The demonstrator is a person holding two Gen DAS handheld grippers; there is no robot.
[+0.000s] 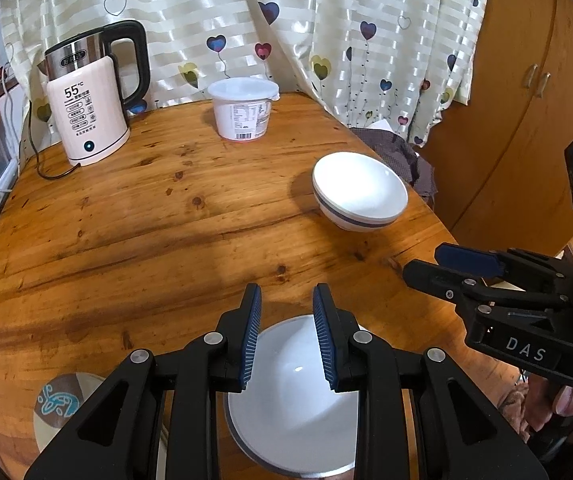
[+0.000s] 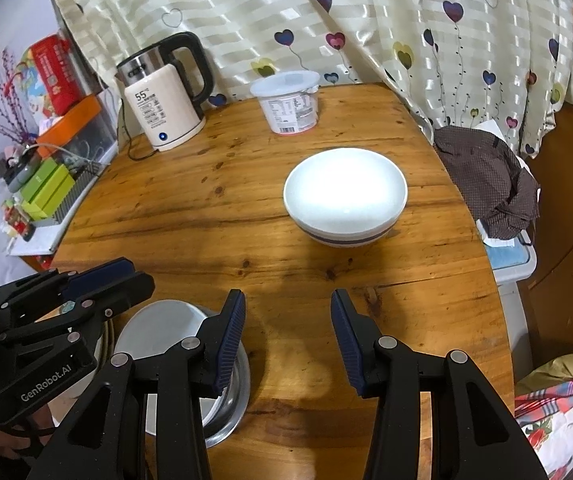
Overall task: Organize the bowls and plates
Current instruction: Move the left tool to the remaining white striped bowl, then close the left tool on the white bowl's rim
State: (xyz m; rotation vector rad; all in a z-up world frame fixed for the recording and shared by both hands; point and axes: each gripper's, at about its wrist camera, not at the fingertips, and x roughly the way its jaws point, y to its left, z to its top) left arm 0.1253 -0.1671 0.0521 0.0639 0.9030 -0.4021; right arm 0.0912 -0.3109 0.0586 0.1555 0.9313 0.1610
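Directly beneath the left hand-held gripper (image 1: 287,334) sits a bowl (image 1: 294,412).

Black left gripper (image 1: 287,336), ribbed blue pads (image 1: 251,340), silver screws

wooden table (image 2: 246,220): kettle (image 2: 162,96), tub (image 2: 288,102), banded bowl (image 2: 344,196), steel dish (image 2: 230,404).

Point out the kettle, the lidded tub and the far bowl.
kettle (image 1: 86,120): left wrist view, pink body.
lidded tub (image 1: 242,114): left wrist view, labelled side.
far bowl (image 2: 344,190): right wrist view, inside.
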